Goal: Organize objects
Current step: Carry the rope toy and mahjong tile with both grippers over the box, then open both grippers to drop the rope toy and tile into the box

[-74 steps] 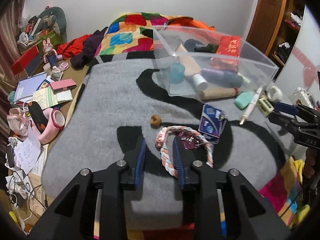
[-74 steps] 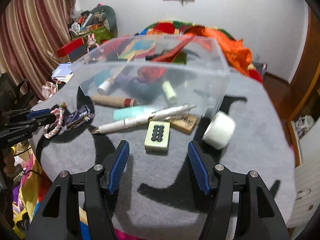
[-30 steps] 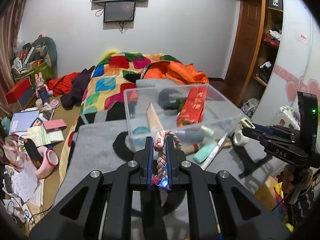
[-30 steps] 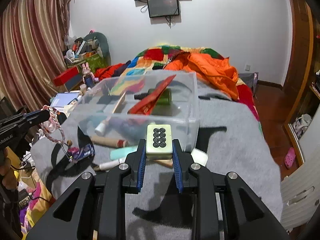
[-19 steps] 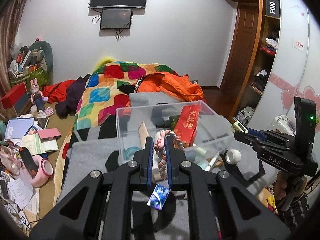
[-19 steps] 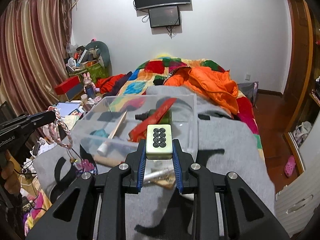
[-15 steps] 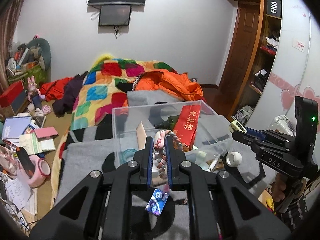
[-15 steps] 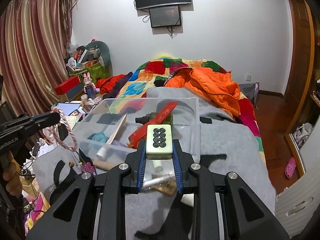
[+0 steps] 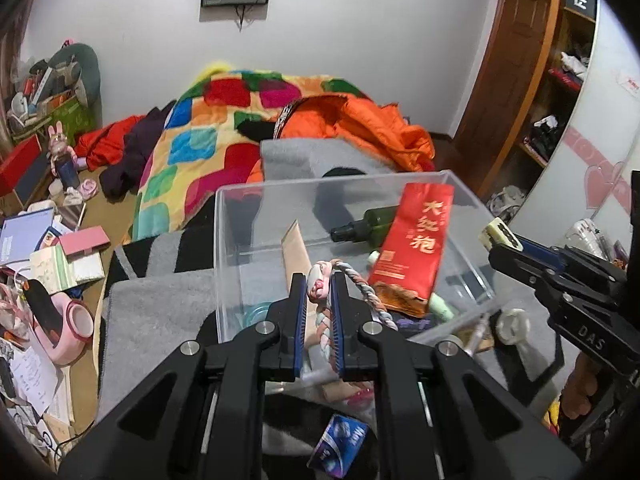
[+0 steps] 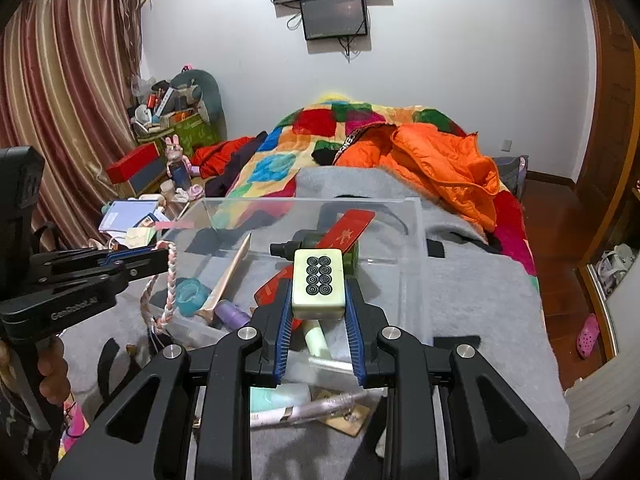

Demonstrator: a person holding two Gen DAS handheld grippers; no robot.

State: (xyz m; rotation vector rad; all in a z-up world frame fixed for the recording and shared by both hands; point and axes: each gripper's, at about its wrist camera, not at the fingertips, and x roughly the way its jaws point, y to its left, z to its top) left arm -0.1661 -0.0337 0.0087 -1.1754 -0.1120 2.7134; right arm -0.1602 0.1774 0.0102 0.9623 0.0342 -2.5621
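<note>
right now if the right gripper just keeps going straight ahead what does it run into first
Probably the dark green bottle and red packet inside the clear bin, just beyond the mahjong tile held by the right gripper; depth is unclear.

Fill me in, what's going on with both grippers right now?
A person is tidying loose items into the clear bin on the grey blanket. The left gripper is shut on a braided rope, held at the bin's near wall. The right gripper is shut on a mahjong tile, raised over the bin. Neither is released.
</note>
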